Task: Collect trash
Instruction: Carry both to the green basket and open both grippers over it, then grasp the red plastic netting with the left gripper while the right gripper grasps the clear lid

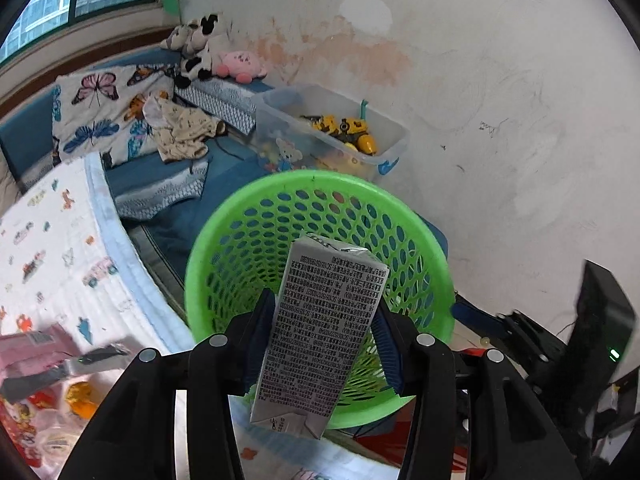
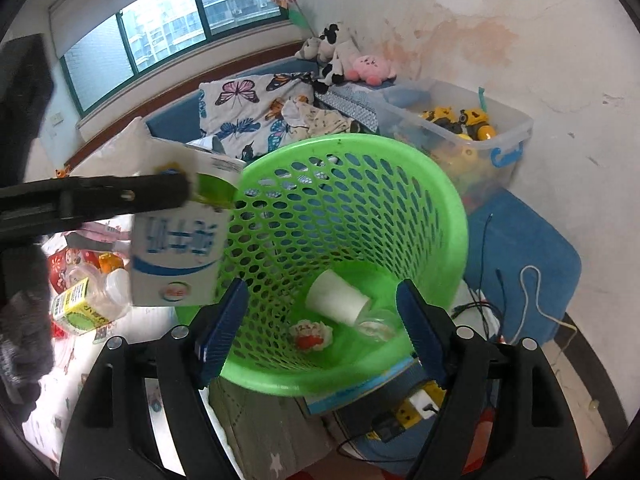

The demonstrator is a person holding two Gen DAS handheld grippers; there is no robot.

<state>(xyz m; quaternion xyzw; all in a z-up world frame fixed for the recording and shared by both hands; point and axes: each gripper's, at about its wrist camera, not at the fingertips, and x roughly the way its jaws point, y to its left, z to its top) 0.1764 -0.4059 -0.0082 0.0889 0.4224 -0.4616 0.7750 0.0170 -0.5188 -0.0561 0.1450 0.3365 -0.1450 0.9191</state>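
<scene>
Carton [image 1: 320,332]: milk carton, long axis running away from the left camera, gabled top toward the basket [image 1: 224,248], base nearest the lens; held over the basket's near rim.
Left hand-held gripper [image 1: 320,344]: clamped on the carton's two narrow sides.
Right hand-held gripper [image 2: 320,320]: jaws apart, nothing between the pads; aimed into the basket.
Left view only: the carton's grey printed side panel.
Right view only: the carton's white-and-blue face, the basket floor, a bottle [image 2: 100,296] and a small yellow box [image 2: 74,308] on the bed.
Basket contents: white paper cup [image 2: 336,296] on its side, crumpled wrapper [image 2: 312,334], clear bottle [image 2: 376,322].
Clear bin [image 1: 392,136]: yellow toys [image 1: 344,130]; stands behind the basket by the wall.
</scene>
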